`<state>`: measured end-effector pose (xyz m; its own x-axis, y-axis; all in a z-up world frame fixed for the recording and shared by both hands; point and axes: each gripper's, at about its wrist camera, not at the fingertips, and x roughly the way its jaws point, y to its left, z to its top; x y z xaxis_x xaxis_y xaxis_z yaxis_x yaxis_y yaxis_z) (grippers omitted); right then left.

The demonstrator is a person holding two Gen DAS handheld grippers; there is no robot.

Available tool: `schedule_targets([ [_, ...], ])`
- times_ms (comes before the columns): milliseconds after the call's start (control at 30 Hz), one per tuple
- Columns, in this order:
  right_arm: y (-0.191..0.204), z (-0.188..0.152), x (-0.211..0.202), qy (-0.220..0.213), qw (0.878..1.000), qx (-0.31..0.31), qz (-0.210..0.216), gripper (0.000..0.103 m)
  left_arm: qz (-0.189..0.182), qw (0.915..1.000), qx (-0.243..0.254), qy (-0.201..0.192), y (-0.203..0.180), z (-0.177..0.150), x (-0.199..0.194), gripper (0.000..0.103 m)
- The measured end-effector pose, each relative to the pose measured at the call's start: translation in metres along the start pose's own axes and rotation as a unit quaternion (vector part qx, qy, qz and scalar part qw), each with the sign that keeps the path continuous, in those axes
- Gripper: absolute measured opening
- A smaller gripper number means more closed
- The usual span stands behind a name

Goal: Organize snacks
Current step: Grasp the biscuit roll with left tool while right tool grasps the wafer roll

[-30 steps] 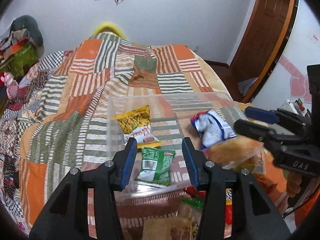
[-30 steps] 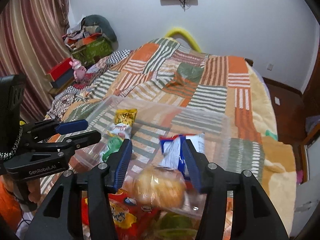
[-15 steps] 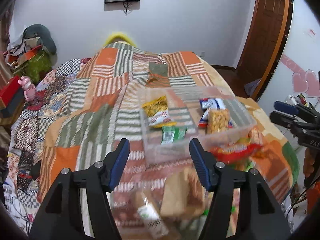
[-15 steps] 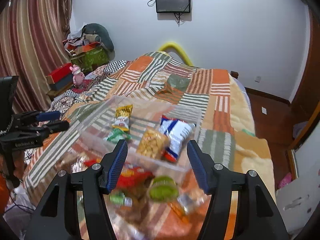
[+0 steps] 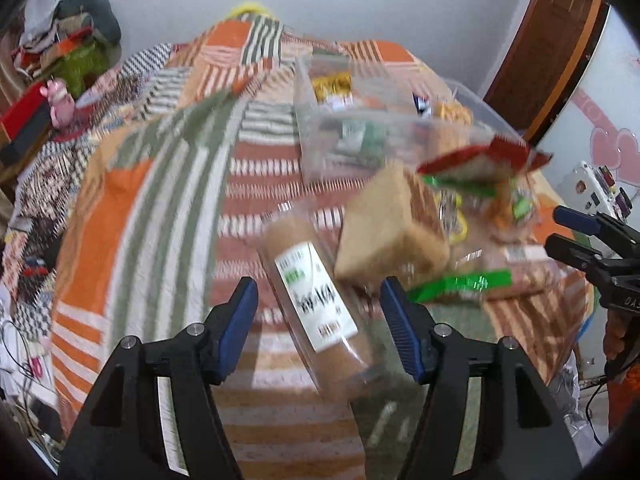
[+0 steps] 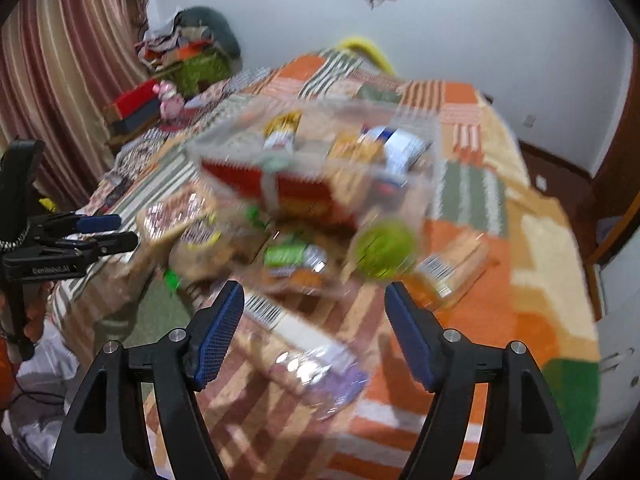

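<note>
A clear plastic bin [image 5: 360,148] on the patchwork bed holds several snack packs; it also shows in the right wrist view [image 6: 320,148]. In front of it lies a loose pile of snacks: a long clear pack with a white label [image 5: 316,292], a wrapped bread slice [image 5: 392,228], a red bag [image 6: 280,192], a green round pack [image 6: 384,248]. My left gripper [image 5: 318,320] is open and empty, above the long pack. My right gripper [image 6: 314,332] is open and empty, above another clear pack [image 6: 304,356]. Both views are blurred.
The striped orange and green quilt [image 5: 160,208] covers the bed. Boxes, a pink toy [image 6: 170,98] and clothes sit at the left by the curtain. A wooden door [image 5: 552,40] is at the right. Each gripper shows in the other's view at the edge [image 6: 96,232].
Both grippers have pulled back from the bin toward the near edge of the bed and opened wider. The loose snack pile now fills the foreground. The wrapped bread roll now lies in the bin.
</note>
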<state>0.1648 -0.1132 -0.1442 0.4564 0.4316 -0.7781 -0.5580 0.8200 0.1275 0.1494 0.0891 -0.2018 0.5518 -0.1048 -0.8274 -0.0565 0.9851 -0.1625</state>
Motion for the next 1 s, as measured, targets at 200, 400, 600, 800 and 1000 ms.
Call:
schedule_targets([
  [200, 0.007, -0.009, 0.020, 0.028, 1.000, 0.003, 0.014, 0.071, 0.004, 0.9996, -0.008, 0.025, 0.001, -0.011, 0.022, 0.063],
  [400, 0.018, -0.022, 0.012, 0.040, 0.999, -0.016, 0.033, 0.071, 0.025, 0.9990, -0.027, 0.024, 0.023, -0.022, 0.018, 0.063],
  [600, 0.028, -0.024, 0.016, 0.047, 0.997, -0.034, 0.040, 0.068, 0.031, 0.9990, -0.029, 0.016, 0.032, -0.018, 0.017, 0.063],
  [800, 0.030, -0.015, 0.033, 0.047, 0.998, -0.030, 0.032, 0.053, 0.043, 0.9990, -0.014, 0.005, 0.025, -0.011, 0.032, 0.062],
  [1000, 0.039, -0.015, 0.032, 0.041, 0.998, -0.042, 0.032, 0.045, 0.036, 0.9992, -0.009, -0.015, 0.026, -0.015, 0.031, 0.041],
])
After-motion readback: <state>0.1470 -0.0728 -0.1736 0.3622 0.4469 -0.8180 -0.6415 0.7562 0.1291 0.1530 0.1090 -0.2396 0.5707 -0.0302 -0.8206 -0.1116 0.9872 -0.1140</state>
